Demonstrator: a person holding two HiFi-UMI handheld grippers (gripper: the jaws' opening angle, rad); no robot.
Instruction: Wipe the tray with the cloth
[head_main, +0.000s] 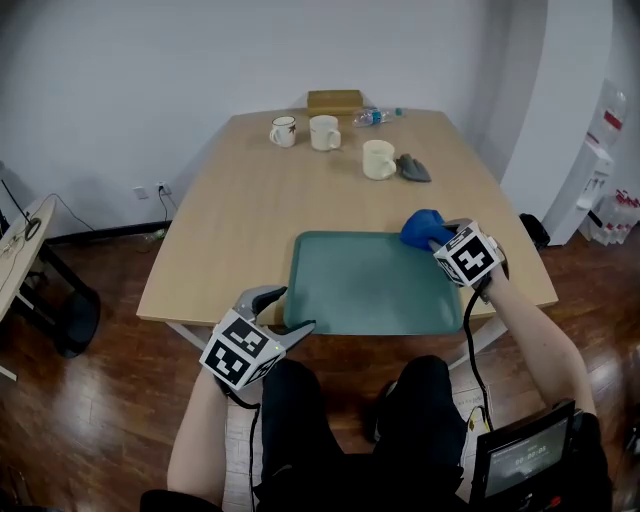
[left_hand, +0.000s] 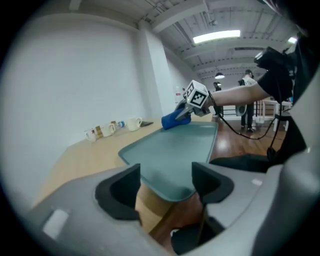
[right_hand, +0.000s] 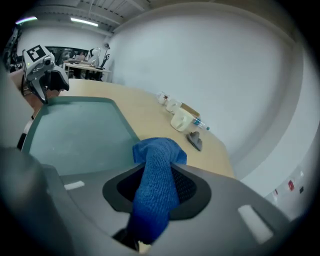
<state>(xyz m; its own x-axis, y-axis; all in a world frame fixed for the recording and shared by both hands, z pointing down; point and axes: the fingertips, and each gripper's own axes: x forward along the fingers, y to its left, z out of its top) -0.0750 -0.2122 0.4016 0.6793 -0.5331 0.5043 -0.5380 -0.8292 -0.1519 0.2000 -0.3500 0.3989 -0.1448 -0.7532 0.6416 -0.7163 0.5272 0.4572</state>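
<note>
Cloth of blue knit (head_main: 422, 227) is sitting at the two o'clock corner of the green rectangular tray (head_main: 370, 290), pinched in our right gripper (head_main: 445, 240) for wiping; we are holding our left gripper (head_main: 287, 311) agape around seven o'clock, probably for bracing.

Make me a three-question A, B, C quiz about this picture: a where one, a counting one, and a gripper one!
1. Where is the blue cloth? A) floor B) right gripper C) box
2. How many mugs on the table? A) two B) three C) five
3. The left gripper is: A) open B) shut on a mug C) shut on a bottle
Answers: 1 B, the jaws pinch it at the tray's far right corner; 2 B, three at the far end; 3 A, its pads stand apart round the tray's corner.
</note>
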